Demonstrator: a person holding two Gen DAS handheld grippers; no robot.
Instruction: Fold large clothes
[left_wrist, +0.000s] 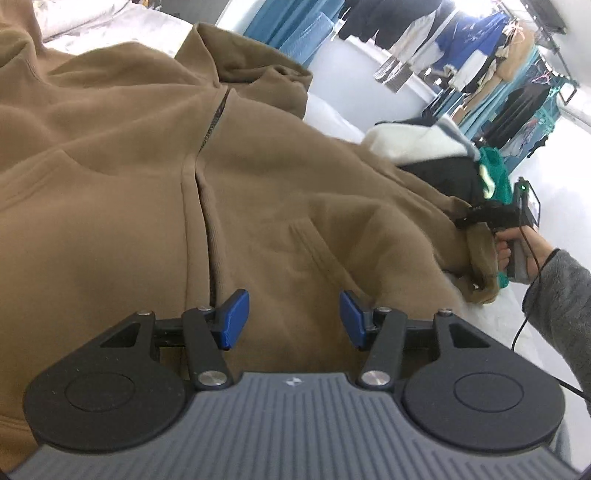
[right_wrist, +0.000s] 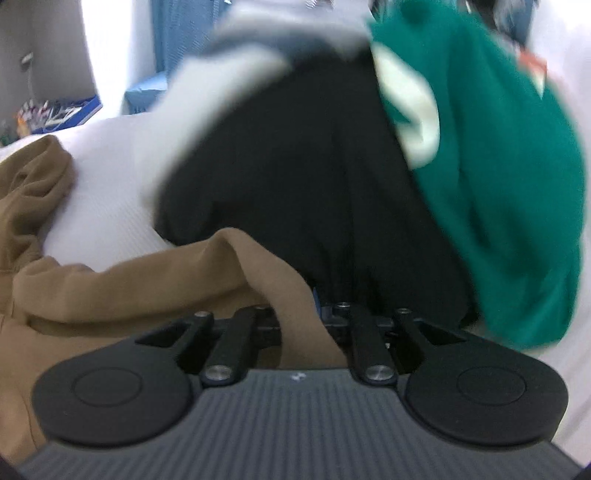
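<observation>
A large brown zip hoodie (left_wrist: 147, 177) lies spread front-up on a white surface, its hood at the far end. My left gripper (left_wrist: 294, 319) is open, its blue pads just above the hoodie near the zipper's lower end. My right gripper (right_wrist: 299, 306) is shut on a fold of the hoodie's brown fabric (right_wrist: 266, 266), which runs between its fingers. In the left wrist view the right gripper (left_wrist: 476, 218) holds the hoodie's right edge, lifted off the surface.
A pile of black, white and green clothes (right_wrist: 369, 166) lies just beyond the right gripper, also in the left wrist view (left_wrist: 443, 155). A rack of hanging clothes (left_wrist: 480, 55) stands behind. The white surface (right_wrist: 110, 184) shows between hoodie and pile.
</observation>
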